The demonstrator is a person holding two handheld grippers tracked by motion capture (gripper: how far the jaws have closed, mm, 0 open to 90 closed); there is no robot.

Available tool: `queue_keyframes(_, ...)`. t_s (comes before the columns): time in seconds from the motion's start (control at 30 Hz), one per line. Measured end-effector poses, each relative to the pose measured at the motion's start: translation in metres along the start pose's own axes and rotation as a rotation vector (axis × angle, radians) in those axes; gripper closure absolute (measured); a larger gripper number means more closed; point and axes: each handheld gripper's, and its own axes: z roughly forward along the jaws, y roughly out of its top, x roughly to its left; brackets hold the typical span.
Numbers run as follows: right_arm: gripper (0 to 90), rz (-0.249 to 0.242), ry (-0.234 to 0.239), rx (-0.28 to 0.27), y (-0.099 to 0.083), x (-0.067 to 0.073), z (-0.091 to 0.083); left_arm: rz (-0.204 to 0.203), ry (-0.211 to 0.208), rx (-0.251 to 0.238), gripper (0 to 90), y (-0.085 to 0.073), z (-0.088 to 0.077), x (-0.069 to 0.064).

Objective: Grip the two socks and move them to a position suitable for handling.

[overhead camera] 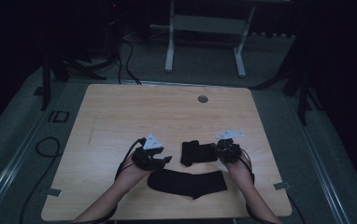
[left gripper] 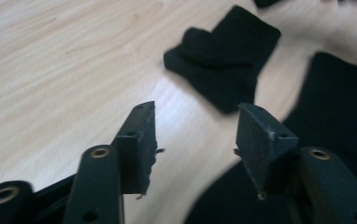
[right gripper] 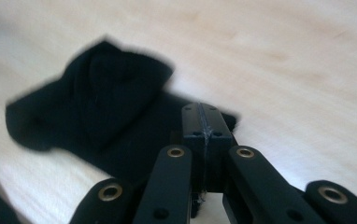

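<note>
On the table [overhead camera: 120,112] two black socks are lying: a folded sock [overhead camera: 196,152] above a flat sock [overhead camera: 188,182]. Right gripper [overhead camera: 217,150] fingers are pressing together at the folded sock's edge; left gripper [left gripper: 196,135] fingers are standing apart, holding nothing, as its view is showing.

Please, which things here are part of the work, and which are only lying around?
In the work:
folded sock, at the shut right tool
flat sock
left tool, open, empty

Lying around:
cables on the floor
white stand behind the table

Both forearms are reaching in from below; the left hand-held gripper [overhead camera: 160,161] is hovering with jaws parted, the right hand-held gripper [overhead camera: 219,150] is pressing its jaws together.
</note>
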Motion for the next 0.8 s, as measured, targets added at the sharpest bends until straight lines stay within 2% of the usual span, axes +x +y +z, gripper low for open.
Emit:
queue_keyframes(0.13, 90.0, -0.009, 0.001, 0.038, -0.01, 0.001, 0.016, -0.019, -0.026, 0.01, 49.6, 0.014, 0.02, 0.002)
queue_keyframes(0.2, 90.0, -0.011, 0.006, 0.035, -0.01, 0.001, 0.017, -0.039, -0.045, 0.014, 49.6, 0.023, 0.031, 0.003)
queue_keyframes(0.27, 90.0, -0.027, 0.001, 0.046, -0.009, 0.001, 0.017, -0.028, -0.039, 0.019, 49.7, 0.032, 0.041, 0.003)
queue_keyframes(0.33, 90.0, -0.023, 0.001, 0.039, -0.01, 0.001, 0.017, -0.028, -0.046, 0.032, 51.4, 0.039, 0.052, 0.003)
queue_keyframes(0.4, 90.0, -0.019, 0.006, 0.036, -0.01, 0.0, 0.017, -0.021, -0.054, 0.07, 52.2, 0.045, 0.066, 0.002)
queue_keyframes(0.47, 90.0, -0.017, 0.009, 0.035, -0.011, 0.0, 0.017, -0.006, -0.033, 0.117, 53.3, 0.048, 0.076, 0.0)
queue_keyframes(0.53, 90.0, -0.022, 0.007, 0.034, -0.011, 0.0, 0.017, -0.006, -0.037, 0.142, 57.5, 0.049, 0.086, -0.001)
queue_keyframes(0.63, 90.0, -0.029, 0.001, 0.034, -0.011, 0.001, 0.016, 0.032, -0.012, 0.146, 68.8, 0.049, 0.092, -0.005)
queue_keyframes(0.67, 90.0, -0.03, 0.001, 0.033, -0.011, 0.001, 0.016, 0.045, -0.002, 0.148, 77.1, 0.049, 0.093, -0.006)
queue_keyframes(0.73, 90.0, -0.032, 0.0, 0.031, -0.011, 0.001, 0.017, 0.045, -0.013, 0.15, 89.0, 0.05, 0.093, -0.007)
queue_keyframes(0.8, 90.0, -0.032, 0.002, 0.03, -0.011, 0.001, 0.017, 0.05, -0.023, 0.145, 89.8, 0.052, 0.089, -0.01)
